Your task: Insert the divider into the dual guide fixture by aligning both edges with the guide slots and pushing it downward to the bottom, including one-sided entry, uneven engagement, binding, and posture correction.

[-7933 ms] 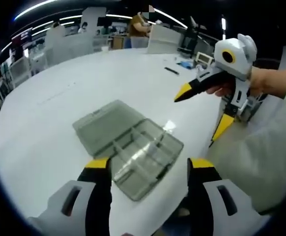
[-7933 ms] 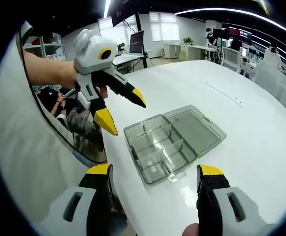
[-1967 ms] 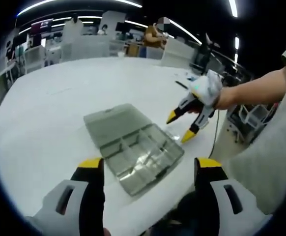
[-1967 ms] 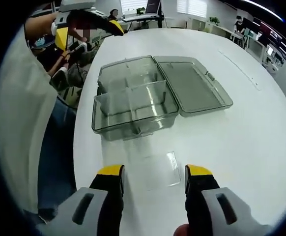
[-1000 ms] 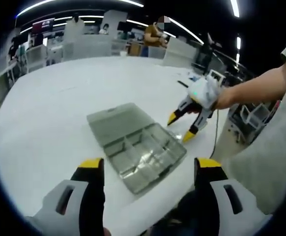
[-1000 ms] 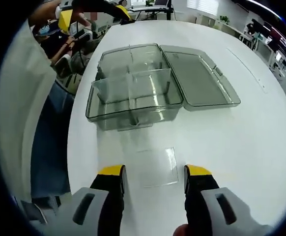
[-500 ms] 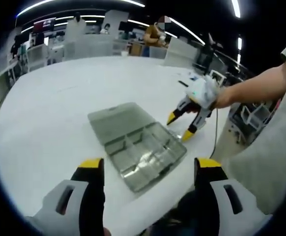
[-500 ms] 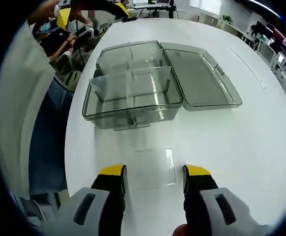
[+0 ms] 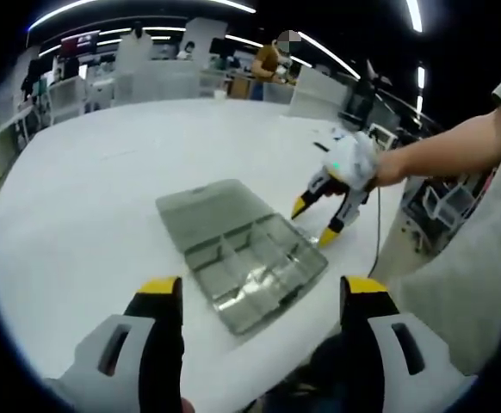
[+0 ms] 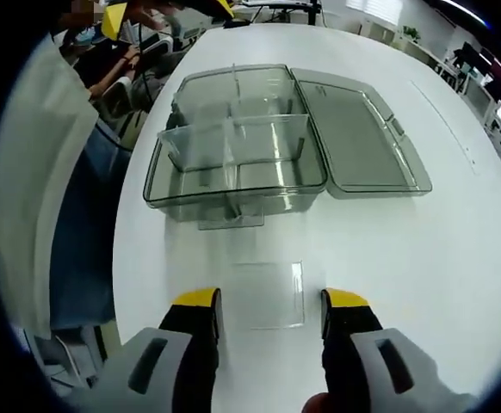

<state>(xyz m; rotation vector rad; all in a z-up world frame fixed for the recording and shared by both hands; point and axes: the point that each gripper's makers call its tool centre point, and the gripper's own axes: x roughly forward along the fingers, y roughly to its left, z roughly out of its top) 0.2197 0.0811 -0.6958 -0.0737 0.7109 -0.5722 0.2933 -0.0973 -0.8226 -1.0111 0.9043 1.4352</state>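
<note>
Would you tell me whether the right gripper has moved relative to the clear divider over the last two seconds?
Yes. The right gripper has closed in on the divider lying flat on the table; its open jaws now straddle it.

No text, label, brand, number or sign can be read in either view; the far screens in the left gripper view glow but are too blurred to show any wording.
</note>
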